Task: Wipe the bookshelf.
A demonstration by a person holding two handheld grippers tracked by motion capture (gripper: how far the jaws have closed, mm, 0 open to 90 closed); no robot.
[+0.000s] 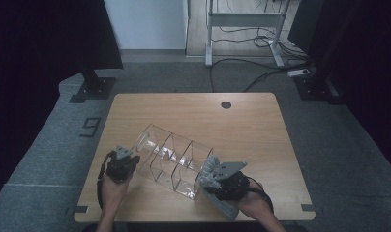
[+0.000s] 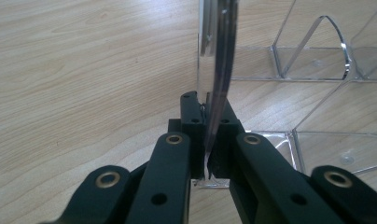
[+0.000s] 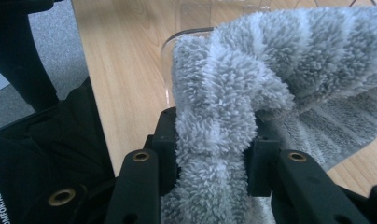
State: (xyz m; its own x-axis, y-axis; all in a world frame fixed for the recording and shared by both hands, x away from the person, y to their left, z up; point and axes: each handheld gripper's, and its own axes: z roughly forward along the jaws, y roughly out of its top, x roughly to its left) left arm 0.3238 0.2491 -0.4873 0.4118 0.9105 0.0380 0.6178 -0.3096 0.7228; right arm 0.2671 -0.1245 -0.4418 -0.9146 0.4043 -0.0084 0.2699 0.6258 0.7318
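A clear plastic organizer (image 1: 172, 159) with several compartments lies tilted across the near half of the wooden table (image 1: 193, 111). My left gripper (image 1: 122, 162) is shut on the thin end wall of the organizer (image 2: 217, 60); in the left gripper view (image 2: 208, 140) the clear sheet runs up from between the black pads. My right gripper (image 1: 218, 181) is shut on a bunched grey fluffy cloth (image 3: 252, 79), which presses against the organizer's near right end (image 1: 210, 169). In the right gripper view (image 3: 210, 154) the cloth bulges out between the jaws and drapes to the right.
A round cable hole (image 1: 226, 104) sits near the table's far edge. Dark monitor stands (image 1: 92, 87) and cables (image 1: 261, 72) are on the carpet beyond the table. A dark sleeve (image 3: 37, 154) shows at the left of the right gripper view.
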